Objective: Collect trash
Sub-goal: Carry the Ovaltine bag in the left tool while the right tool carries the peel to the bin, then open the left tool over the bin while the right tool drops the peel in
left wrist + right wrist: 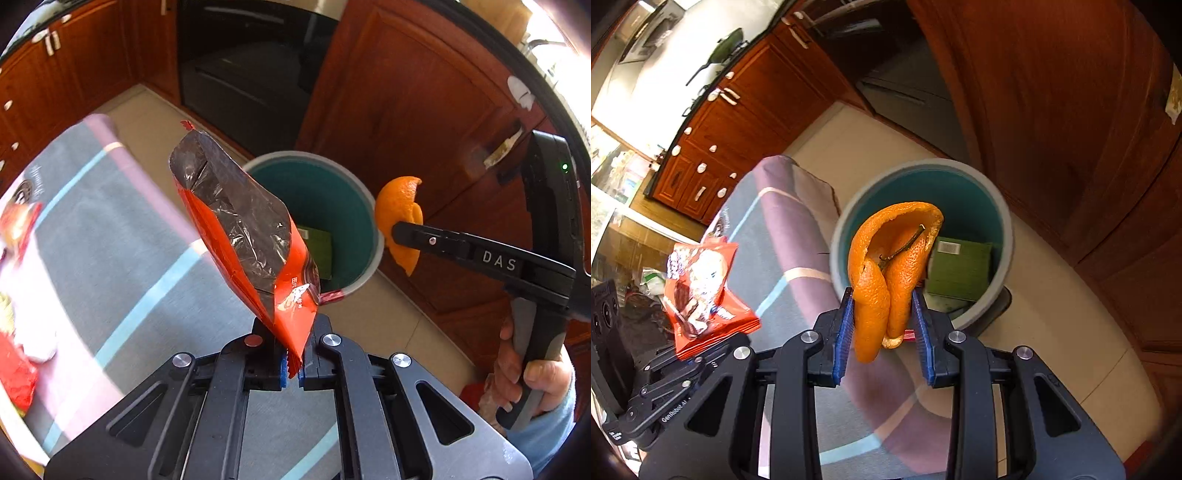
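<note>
My left gripper [292, 369] is shut on the bottom corner of an open red snack wrapper [251, 240] with a silver inside, held up in front of a round bin [364, 206] with a teal inside. My right gripper [884, 332] is shut on a curled orange peel [886, 266], held above the near rim of the bin [1004, 221]. In the left wrist view the right gripper [395, 229] holds the peel [400, 210] at the bin's right rim. In the right wrist view the left gripper [701, 352] holds the wrapper [701, 295] at the left.
A green box [958, 269] lies inside the bin. A table with a grey, purple and blue striped cloth [110, 240] stands left of the bin, with red packets [16, 225] on its far left. Wooden cabinets [406, 110] and a tiled floor [1052, 350] surround the bin.
</note>
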### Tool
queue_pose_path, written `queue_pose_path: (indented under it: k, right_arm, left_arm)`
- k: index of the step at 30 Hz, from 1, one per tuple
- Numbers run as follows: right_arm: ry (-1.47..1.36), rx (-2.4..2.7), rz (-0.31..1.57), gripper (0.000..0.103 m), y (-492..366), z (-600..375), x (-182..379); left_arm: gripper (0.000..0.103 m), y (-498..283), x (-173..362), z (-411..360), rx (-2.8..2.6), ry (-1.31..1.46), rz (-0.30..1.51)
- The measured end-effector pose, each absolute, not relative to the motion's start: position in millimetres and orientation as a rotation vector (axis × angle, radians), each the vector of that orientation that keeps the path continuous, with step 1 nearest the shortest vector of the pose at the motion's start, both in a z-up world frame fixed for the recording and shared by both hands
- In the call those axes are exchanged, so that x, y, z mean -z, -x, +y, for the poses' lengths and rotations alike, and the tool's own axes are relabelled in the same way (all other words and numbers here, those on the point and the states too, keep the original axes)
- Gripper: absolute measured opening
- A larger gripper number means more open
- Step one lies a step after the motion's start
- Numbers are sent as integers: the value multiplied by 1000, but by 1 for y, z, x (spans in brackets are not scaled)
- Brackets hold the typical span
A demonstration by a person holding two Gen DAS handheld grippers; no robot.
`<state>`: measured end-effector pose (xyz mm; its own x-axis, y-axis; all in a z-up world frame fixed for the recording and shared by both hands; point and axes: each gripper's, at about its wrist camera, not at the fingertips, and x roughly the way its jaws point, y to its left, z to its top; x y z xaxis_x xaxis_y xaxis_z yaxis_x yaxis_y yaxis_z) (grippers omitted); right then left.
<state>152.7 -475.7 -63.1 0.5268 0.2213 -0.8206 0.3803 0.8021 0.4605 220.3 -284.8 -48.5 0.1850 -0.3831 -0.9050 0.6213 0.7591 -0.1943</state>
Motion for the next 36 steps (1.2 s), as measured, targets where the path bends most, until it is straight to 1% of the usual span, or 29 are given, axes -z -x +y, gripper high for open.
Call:
queue_pose_path:
  k: [6,8,9,10,11,12,13,14,18,20,22,24,25,27,28,29,30,33,34,35,36]
  right_arm:
    - [-670,137,1053,29,-162,-492,74]
    - [-677,146,1060,29,-164,-496,78]
    - [-678,149,1063,29,-164,-498,80]
    - [-680,150,1067,29,-165,-499,81]
    - [-680,151,1071,29,-167,-499,82]
    - [-678,152,1074,29,-168,-499,83]
    - [-677,152,1076,29,-169,-499,83]
    - [-676,152,1077,29,-169,-498,84]
    - [-671,147,1083,29,-176,-493,85]
    - [-669,142,1085,29,-177,-491,87]
    - [-664,141,1089,29,-179,-488,88]
    - [-656,139,1095,30,-181,-485,89]
    - [-654,138,1096,34,-182,-483,89]
    - [-650,140,1087,38,-184,-481,86]
    - [-651,137,1083,47,-184,-480,85]
    - [-653,141,1076,63,-184,-479,84]
    - [-650,148,1064,67,-183,-478,82]
    - [-634,156,1061,68,-183,-474,78]
    - [-635,164,1064,76,-183,-473,78]
    - [-637,169,1065,78,-182,-472,78]
    - [-640,172,1068,79,-182,-471,78]
  left_arm:
    - [5,-238,73,-312,744,-256,1245]
    - [6,-244,79,-317,740,-264,1254]
    - [9,-245,80,-317,736,-266,1259]
    - [24,-247,82,-317,733,-266,1259]
    - [42,-248,81,-318,728,-266,1250]
    - [50,-249,80,-316,715,-269,1235]
    - [60,-250,79,-313,706,-269,1220]
    - [66,-251,78,-310,702,-265,1212]
    - [76,-256,78,-297,684,-242,1218]
    - [86,-257,76,-293,673,-236,1214]
    - [92,-252,73,-302,663,-236,1202]
    - [95,-252,72,-297,659,-235,1199]
    - [96,-251,71,-300,658,-236,1200]
    - [97,-250,69,-297,656,-238,1199]
    - [97,-250,69,-295,651,-241,1200]
    - [98,-250,70,-292,646,-242,1203]
    - [98,-251,71,-291,644,-239,1208]
    - [98,-247,67,-283,640,-230,1213]
    - [98,-245,63,-278,638,-228,1212]
    - [98,-244,62,-275,637,-227,1208]
    - [98,-241,60,-273,634,-228,1204]
